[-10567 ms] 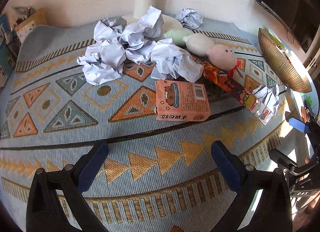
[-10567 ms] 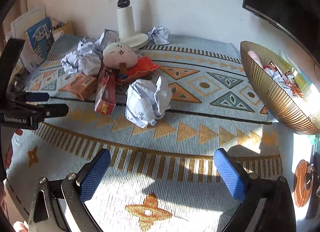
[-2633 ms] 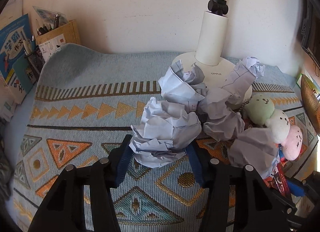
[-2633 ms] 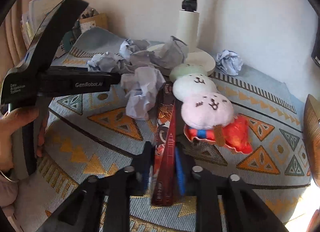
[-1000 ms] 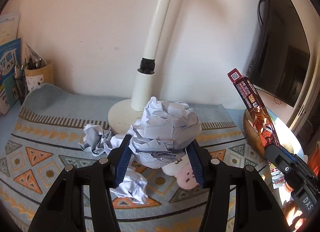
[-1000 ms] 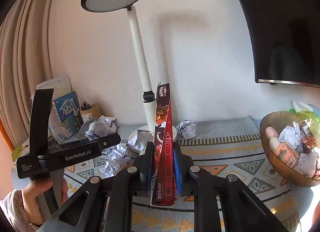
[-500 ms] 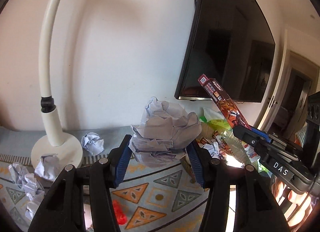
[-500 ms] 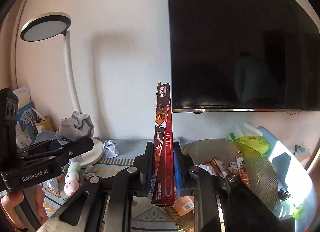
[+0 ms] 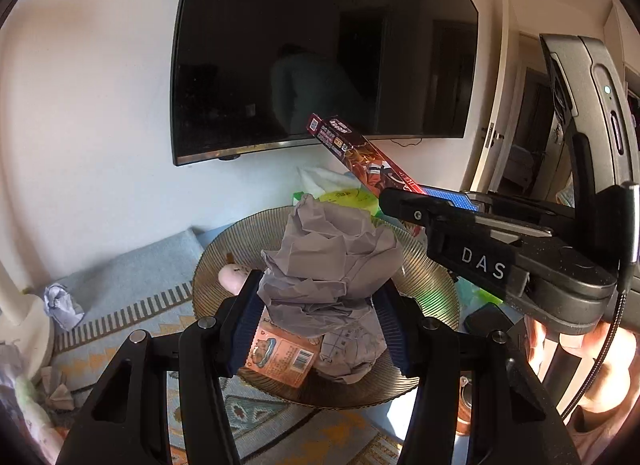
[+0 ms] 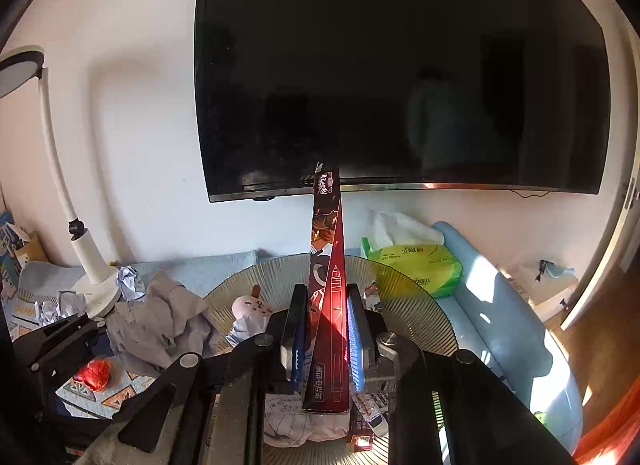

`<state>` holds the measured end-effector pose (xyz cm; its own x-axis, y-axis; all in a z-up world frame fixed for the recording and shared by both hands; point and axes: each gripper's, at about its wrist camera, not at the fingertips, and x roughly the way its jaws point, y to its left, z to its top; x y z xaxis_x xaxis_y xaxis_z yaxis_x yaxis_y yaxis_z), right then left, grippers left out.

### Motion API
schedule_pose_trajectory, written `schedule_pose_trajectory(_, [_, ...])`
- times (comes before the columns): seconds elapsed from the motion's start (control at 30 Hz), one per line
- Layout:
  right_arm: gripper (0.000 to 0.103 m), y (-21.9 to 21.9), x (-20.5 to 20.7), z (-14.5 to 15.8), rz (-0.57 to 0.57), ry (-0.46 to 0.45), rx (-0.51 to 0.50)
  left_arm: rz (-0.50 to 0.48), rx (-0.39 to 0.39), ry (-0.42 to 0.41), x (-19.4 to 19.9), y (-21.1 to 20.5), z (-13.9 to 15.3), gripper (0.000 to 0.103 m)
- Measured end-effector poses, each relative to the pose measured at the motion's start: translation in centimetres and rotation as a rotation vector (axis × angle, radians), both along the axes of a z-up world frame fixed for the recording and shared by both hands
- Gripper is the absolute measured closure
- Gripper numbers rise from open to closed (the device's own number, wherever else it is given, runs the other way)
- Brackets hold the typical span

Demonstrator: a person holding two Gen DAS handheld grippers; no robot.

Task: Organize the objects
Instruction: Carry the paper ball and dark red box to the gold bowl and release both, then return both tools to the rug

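I find the left gripper [image 9: 320,329] with its jaws clamped on a crumpled paper ball [image 9: 328,265], held above the ribbed gold bowl [image 9: 424,285]. My right gripper [image 10: 328,341] has its jaws clamped on a long red box [image 10: 328,285], standing upright over the same bowl. Inside the bowl I note a pink box [image 9: 280,357], a pale plush toy [image 10: 250,311] and more crumpled paper. A green tissue pack [image 10: 416,265] sits just behind the bowl, below the wall television [image 10: 400,65].

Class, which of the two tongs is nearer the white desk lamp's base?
Left. The left tongs, holding crumpled paper, sit beside the lamp base; the right tongs are farther, over the bowl.
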<state>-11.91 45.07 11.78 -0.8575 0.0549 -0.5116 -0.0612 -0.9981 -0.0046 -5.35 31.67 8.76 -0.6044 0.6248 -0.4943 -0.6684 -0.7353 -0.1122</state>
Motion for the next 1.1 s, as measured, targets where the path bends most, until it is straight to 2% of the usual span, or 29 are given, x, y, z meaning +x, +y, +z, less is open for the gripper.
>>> schedule_pose_trajectory(0.17, [0.086, 1.6, -0.8, -0.3, 0.005, -0.038, 0.003, -0.037, -0.019, -0.008, 0.4, 1.5, -0.6, 0.051])
schedule_pose_trajectory(0.3, [0.084, 2.0, -2.2, -1.3, 0.024, -0.096, 0.015, -0.026, -0.020, -0.030, -0.4, 2.0, -1.1, 0.050])
schedule_pose_trajectory(0.33, [0.079, 2.1, -2.6, -1.5, 0.022, -0.103, 0.010, -0.014, -0.030, -0.053, -0.9, 2.3, -1.5, 0.040])
schedule_pose_trajectory(0.37, [0.052, 2.2, -3.0, -1.7, 0.018, -0.101, 0.004, -0.011, -0.037, -0.091, -1.4, 2.7, -1.9, 0.012])
schedule_pose_trajectory(0.4, [0.004, 2.4, -3.3, -1.9, 0.015, -0.108, -0.012, -0.030, -0.047, -0.165, -2.2, 3.1, -2.7, 0.000])
schedule_pose_trajectory(0.47, [0.000, 2.6, -3.3, -1.7, 0.003, -0.081, -0.050, -0.073, -0.055, -0.322, -3.6, 3.6, -4.5, 0.000])
schedule_pose_trajectory(0.5, [0.000, 2.7, -3.1, -1.4, -0.004, -0.058, -0.060, -0.072, -0.073, -0.359, -3.8, 3.8, -5.1, 0.000])
schedule_pose_trajectory(0.53, [0.000, 2.7, -3.0, -1.1, -0.010, -0.040, -0.070, -0.060, -0.091, -0.347, -3.8, 3.9, -5.4, 0.000])
schedule_pose_trajectory(0.6, [0.000, 3.0, -2.9, -0.7, -0.020, -0.021, -0.095, -0.055, -0.125, -0.269, -3.1, 4.0, -5.4, 0.000])
schedule_pose_trajectory(0.67, [0.000, 3.1, -2.9, -0.6, -0.024, -0.028, -0.122, -0.068, -0.119, -0.243, -2.6, 3.7, -5.2, 0.000])
schedule_pose_trajectory(0.87, [0.000, 3.2, -1.9, 0.1, -0.090, 0.008, -0.217, -0.078, -0.055, -0.298, -2.5, 1.9, -4.5, 0.000])
schedule_pose_trajectory(1.1, [0.000, 0.7, -0.1, 2.6, -0.071, 0.080, -0.349, 0.015, -0.010, -0.306, -3.6, -3.9, -2.1, 0.000])
